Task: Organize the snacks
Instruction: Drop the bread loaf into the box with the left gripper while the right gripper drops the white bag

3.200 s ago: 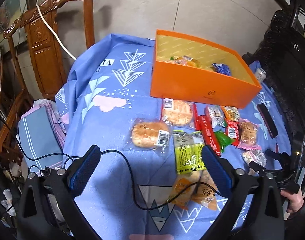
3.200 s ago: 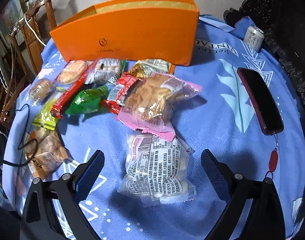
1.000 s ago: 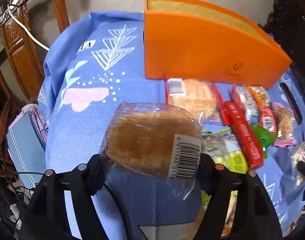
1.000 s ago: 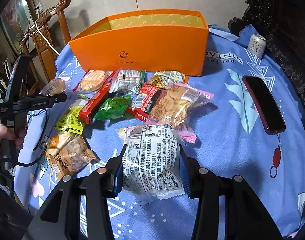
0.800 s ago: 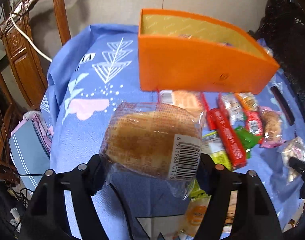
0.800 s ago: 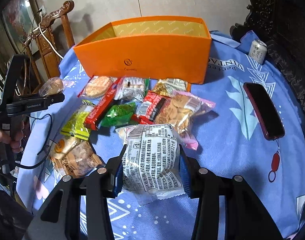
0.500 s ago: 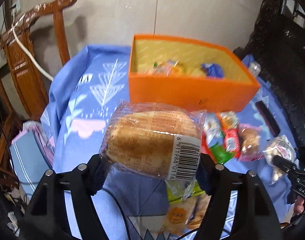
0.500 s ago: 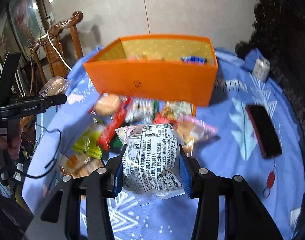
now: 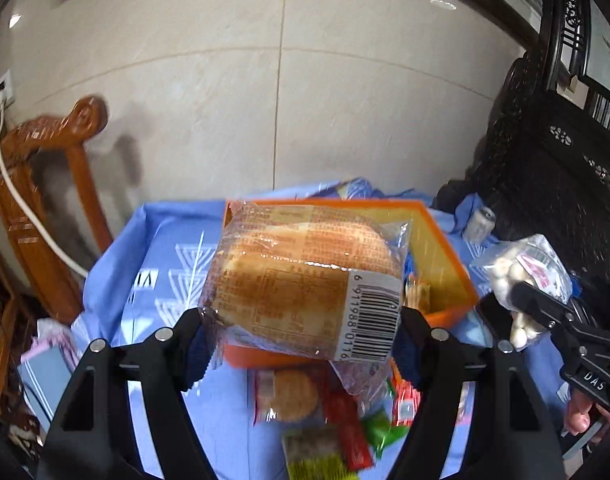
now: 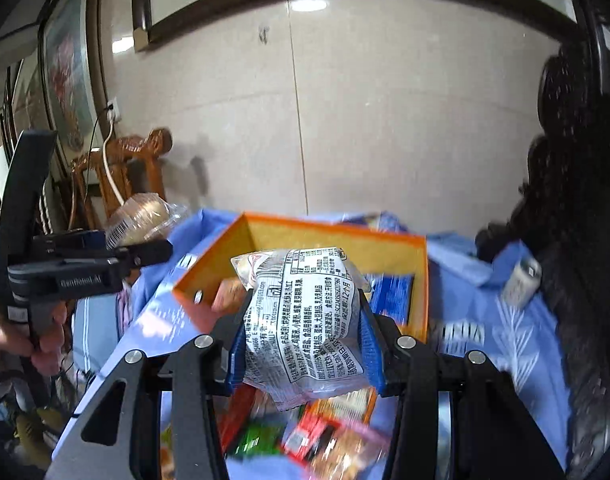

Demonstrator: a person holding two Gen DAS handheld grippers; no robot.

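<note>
**Both tools carrying packets above the orange box**

The orange box (image 9: 445,264) is sitting open-topped on the blue-clothed bench (image 9: 161,256), a wooden chair (image 9: 45,184) standing past its left edge and dark furniture (image 9: 565,184) crowding the right. The left tool (image 9: 301,344) is gripping a wrapped bread bun (image 9: 301,280), jaws wide around it. The right tool (image 10: 305,340) is pinching a white printed packet (image 10: 305,312), jaws narrower, over loose snacks (image 10: 305,440).

Open at the top of the orange box (image 10: 419,280), with a few snacks low inside and room above them. Blocked at the sides by its walls. Crowded with loose snacks (image 9: 329,420) on the table (image 9: 173,240) just in front.
</note>
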